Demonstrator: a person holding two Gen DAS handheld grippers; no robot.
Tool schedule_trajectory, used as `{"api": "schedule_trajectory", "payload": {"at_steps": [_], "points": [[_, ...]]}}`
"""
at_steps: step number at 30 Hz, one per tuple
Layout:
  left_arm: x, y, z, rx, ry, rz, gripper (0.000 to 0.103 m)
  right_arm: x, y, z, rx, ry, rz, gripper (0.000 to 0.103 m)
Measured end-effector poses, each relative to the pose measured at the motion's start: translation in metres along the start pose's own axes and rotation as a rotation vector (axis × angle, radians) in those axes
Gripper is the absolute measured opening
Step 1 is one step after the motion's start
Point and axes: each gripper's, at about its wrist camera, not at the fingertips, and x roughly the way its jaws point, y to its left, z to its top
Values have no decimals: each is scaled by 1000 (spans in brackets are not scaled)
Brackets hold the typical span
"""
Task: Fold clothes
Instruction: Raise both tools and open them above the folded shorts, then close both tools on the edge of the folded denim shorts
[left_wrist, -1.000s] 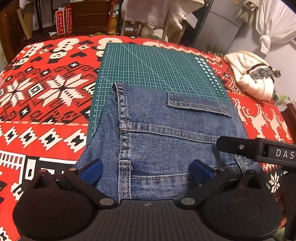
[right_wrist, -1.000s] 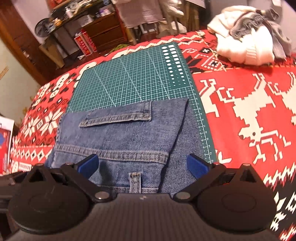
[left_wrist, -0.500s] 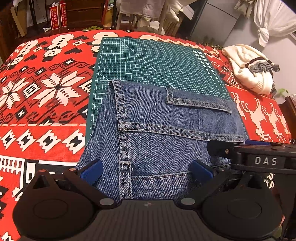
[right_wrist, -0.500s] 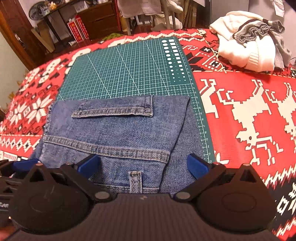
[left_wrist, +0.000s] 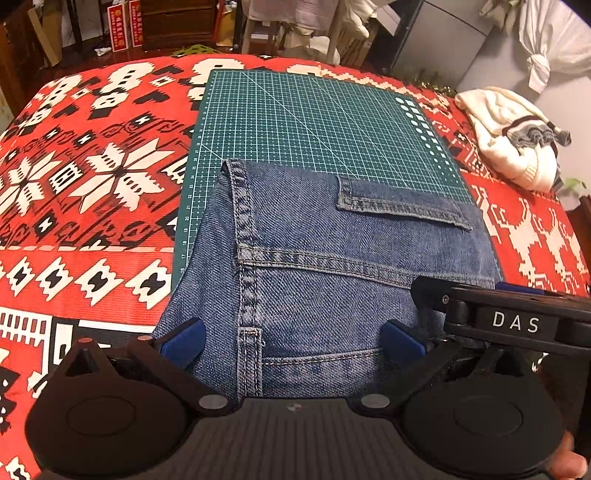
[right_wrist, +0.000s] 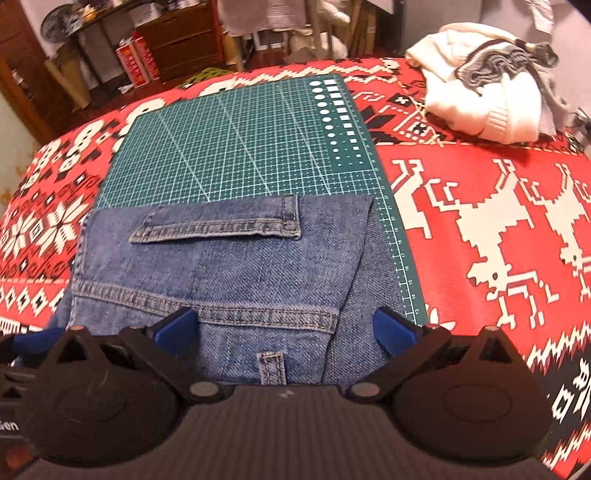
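Left gripper (left_wrist: 291, 341) pointing forward and down, blue fingertips (left_wrist: 183, 340) spread wide apart, nothing between them. Right gripper (right_wrist: 283, 330) posed likewise, blue fingertips (right_wrist: 392, 329) parted wide and gripping nothing. Right gripper's black body reaching sideways across the left wrist view just beside the left gripper's right finger. Part of a hand (left_wrist: 567, 461) showing at lower right.

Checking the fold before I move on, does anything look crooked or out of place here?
The folded jeans look tidy, but the top layer's right edge runs slanted, leaving a strip of the lower layer showing. They also overhang the green cutting mat on the left.
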Motion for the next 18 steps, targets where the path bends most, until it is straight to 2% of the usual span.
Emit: {"api": "schedule_trajectory", "payload": {"at_steps": [4, 6, 7, 9, 12, 14, 16, 18], "points": [[-8, 6, 5, -32, 27, -51, 91, -9, -11, 12, 56, 53, 57, 102], [-17, 13, 9, -64, 21, -100, 90, -24, -25, 18, 143, 28, 99, 101], [-22, 17, 10, -86, 3, -120, 86, -31, -31, 21, 180, 8, 118, 100], [-31, 25, 15, -134, -33, -167, 79, -42, -41, 28, 234, -21, 151, 90], [-31, 38, 20, -208, -48, -222, 62, -42, -47, 38, 290, -16, 207, 59], [-25, 48, 22, -261, -31, -248, 33, -33, -45, 40, 298, 19, 228, 22], [-15, 56, 25, -306, 6, -293, 20, -24, -41, 42, 301, 49, 249, 8], [-12, 59, 25, -333, 6, -321, 17, -19, -29, 43, 264, 51, 262, 5]]}}
